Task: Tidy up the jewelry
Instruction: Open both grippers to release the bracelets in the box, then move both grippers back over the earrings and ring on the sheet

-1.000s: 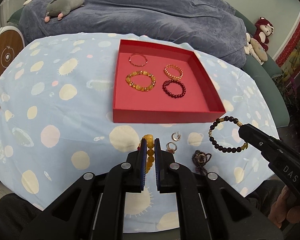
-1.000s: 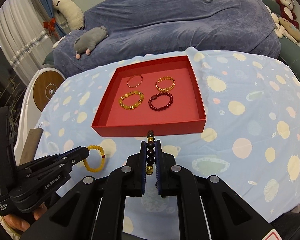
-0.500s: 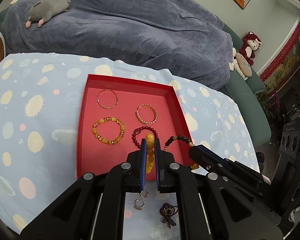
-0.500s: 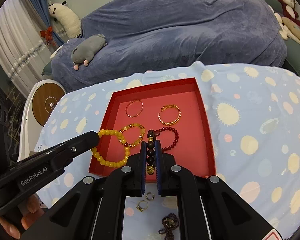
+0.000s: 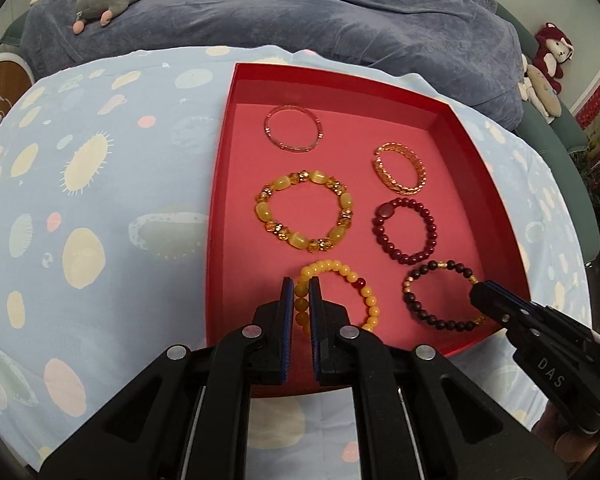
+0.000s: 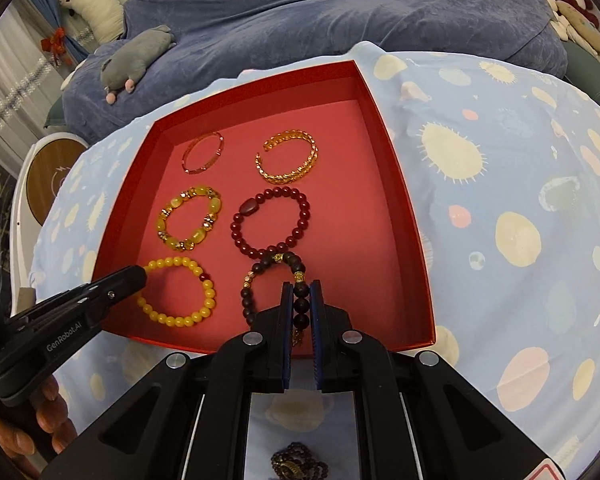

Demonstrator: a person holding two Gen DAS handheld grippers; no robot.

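Red tray [image 5: 452, 120] now under both tongs (bracelets gripped, lowered inside).

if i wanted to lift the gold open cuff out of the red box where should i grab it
Pinch the woven band of the gold cuff across its thickness, coming from above, on the side opposite its opening. It lies flat in the red box, apart from the other bracelets, so a side approach looks poor.
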